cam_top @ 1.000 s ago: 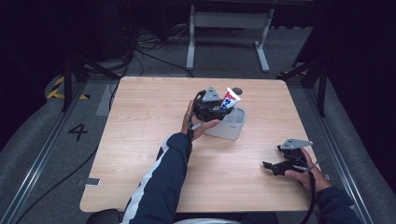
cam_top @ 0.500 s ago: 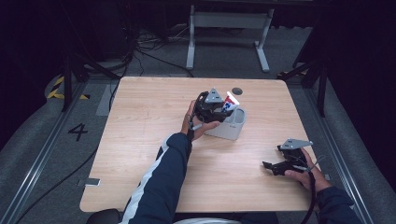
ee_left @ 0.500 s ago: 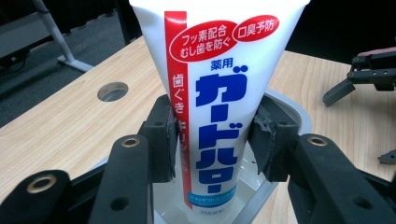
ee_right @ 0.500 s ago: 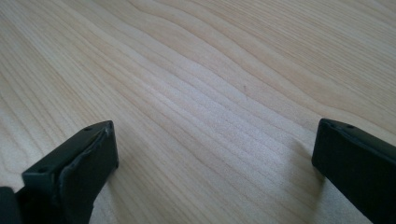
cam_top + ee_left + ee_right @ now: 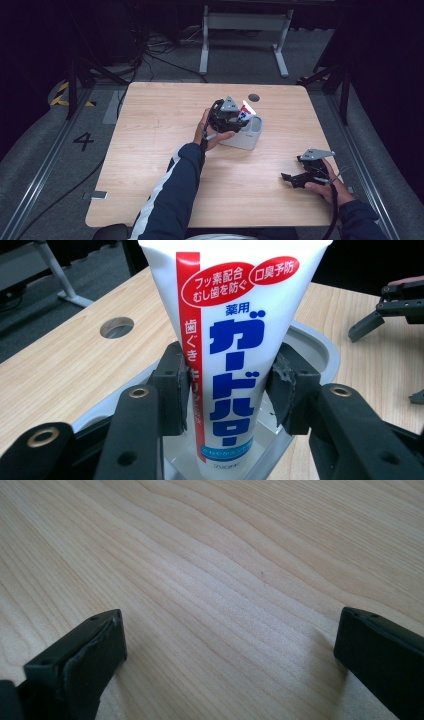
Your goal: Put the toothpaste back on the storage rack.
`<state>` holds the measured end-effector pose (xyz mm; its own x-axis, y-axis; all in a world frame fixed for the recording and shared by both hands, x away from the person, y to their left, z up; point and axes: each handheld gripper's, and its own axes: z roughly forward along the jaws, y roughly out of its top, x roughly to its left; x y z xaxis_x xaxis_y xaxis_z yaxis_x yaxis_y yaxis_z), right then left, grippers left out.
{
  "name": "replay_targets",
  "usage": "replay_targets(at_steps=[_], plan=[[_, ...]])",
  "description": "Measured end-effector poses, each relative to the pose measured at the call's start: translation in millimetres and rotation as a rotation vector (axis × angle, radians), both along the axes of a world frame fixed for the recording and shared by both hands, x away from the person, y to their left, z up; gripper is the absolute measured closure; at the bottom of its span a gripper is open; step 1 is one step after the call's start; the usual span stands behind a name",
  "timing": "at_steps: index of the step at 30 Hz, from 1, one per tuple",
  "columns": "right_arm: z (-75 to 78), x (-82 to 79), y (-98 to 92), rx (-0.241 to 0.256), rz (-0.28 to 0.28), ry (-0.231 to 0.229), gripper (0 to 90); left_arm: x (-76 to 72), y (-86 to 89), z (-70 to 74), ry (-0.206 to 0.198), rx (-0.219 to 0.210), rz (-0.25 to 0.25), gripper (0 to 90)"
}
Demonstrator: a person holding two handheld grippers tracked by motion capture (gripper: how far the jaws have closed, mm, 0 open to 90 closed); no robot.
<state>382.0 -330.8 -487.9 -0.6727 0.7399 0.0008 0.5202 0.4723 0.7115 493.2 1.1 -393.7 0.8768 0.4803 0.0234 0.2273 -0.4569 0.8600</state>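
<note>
A white toothpaste tube [image 5: 235,340] with red and blue print stands upright, its lower end inside a grey plastic holder [image 5: 320,347]. My left gripper [image 5: 230,390] is shut on the tube, one pad pressed against each side. In the high view the left gripper [image 5: 238,119] hovers over the holder [image 5: 248,137] at the table's middle, with the tube [image 5: 245,112] poking out beside it. My right gripper [image 5: 291,179] rests low near the front right of the table, open, with bare wood between its jaws [image 5: 230,645].
A round cable hole [image 5: 254,97] sits in the wooden table just behind the holder. The right gripper [image 5: 395,300] appears at the far right of the left gripper view. A metal stand [image 5: 245,30] is on the floor beyond the table.
The left gripper has lowered the toothpaste tube a little deeper into the holder. The right gripper has stayed in place.
</note>
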Motion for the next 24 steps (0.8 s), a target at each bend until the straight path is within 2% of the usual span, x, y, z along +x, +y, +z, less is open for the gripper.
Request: replay_targets(at_steps=[8,14,17,24], plan=[[0.0,-0.2,-0.1,0.0,0.0,0.001,0.5,1.0,-3.0,-2.7,0.006,0.031,0.007,54.5],[0.0,-0.1,-0.1,0.0,0.001,0.001,0.5,1.3,-4.7,-2.4,0.002,0.062,0.013,47.2],[0.0,-0.2,-0.1,0.0,0.0,0.001,0.5,1.6,-4.5,-2.4,0.004,0.06,0.013,43.3],[0.0,-0.2,-0.1,0.0,0.0,0.001,0.5,1.3,-4.3,-2.4,0.012,0.055,0.015,42.1]])
